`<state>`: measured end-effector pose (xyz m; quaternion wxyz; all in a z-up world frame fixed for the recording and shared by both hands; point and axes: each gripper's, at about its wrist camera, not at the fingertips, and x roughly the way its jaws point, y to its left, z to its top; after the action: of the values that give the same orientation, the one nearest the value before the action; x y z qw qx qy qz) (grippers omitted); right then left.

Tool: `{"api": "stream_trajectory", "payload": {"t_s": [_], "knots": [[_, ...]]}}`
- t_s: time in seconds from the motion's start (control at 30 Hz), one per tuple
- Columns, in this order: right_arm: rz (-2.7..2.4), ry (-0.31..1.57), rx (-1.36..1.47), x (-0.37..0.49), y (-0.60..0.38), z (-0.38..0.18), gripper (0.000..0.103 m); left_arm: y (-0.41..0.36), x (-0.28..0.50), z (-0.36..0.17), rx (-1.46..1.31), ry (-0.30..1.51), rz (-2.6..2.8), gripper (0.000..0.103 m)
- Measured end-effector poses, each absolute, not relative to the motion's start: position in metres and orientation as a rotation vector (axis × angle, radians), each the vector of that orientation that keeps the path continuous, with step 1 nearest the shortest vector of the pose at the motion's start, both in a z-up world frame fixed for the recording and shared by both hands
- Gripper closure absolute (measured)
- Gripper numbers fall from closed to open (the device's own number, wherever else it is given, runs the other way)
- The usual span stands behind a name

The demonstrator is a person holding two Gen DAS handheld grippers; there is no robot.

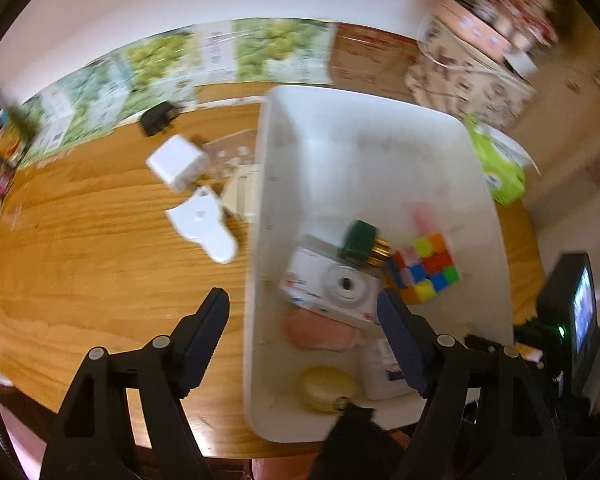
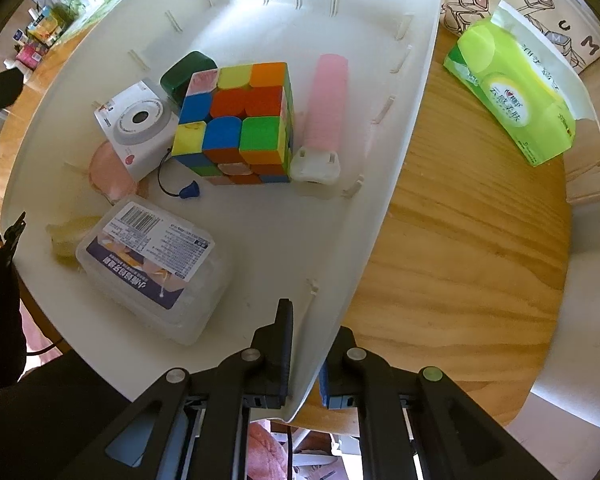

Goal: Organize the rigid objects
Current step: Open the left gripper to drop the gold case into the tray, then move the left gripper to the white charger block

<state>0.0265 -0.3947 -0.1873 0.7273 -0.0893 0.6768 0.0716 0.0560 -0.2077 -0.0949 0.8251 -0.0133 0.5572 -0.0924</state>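
My right gripper (image 2: pixel 304 364) clamps the white bin's (image 2: pixel 384 184) near wall, while my empty, spread left gripper (image 1: pixel 302 338) hovers nearer the white charger (image 1: pixel 178 162) lying up-left on the tabletop (image 1: pixel 100 248).

Left gripper (image 1: pixel 302 344): two black plastic fingers of open triangular frame construction, each fitted with two round silver pivot screws and a dark blue ribbed pad on its inner face. Right gripper (image 2: pixel 303 354): same black frame, silver screws, a blue pad and pale blue panels lower down. A black sleeve (image 2: pixel 0 300) with a zip shows at the left edge.
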Motion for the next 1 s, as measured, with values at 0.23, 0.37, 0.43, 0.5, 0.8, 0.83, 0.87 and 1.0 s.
{"api": "stream_trajectory", "payload": {"t_s": [0.23,0.37,0.43,0.5,0.8,0.83,0.87,1.0], "knots": [[0.135,1.529,-0.200,0.034,-0.387,-0.197,0.093,-0.159,0.087,-0.095,-0.167,1.184,-0.066,0.024],[0.103,1.548,-0.191,0.039,-0.387,-0.200,0.094,-0.130,0.110,-0.100,-0.267,1.193,-0.014,0.021],[0.081,1.560,-0.192,0.042,-0.385,-0.203,0.094,-0.119,0.122,-0.103,-0.307,1.190,0.007,0.021],[0.068,1.570,-0.193,0.044,-0.385,-0.207,0.094,-0.107,0.137,-0.107,-0.371,1.194,0.017,0.021],[0.008,1.634,-0.185,0.059,-0.377,-0.215,0.094,-0.076,0.201,-0.147,-0.672,1.273,0.067,0.018],[0.004,1.641,-0.184,0.062,-0.376,-0.216,0.094,-0.074,0.207,-0.151,-0.698,1.281,0.076,0.018],[0.000,1.648,-0.184,0.063,-0.375,-0.217,0.094,-0.071,0.215,-0.158,-0.740,1.294,0.098,0.017],[-0.018,1.681,-0.182,0.070,-0.372,-0.220,0.093,-0.063,0.236,-0.180,-0.840,1.350,0.152,0.014]]}}
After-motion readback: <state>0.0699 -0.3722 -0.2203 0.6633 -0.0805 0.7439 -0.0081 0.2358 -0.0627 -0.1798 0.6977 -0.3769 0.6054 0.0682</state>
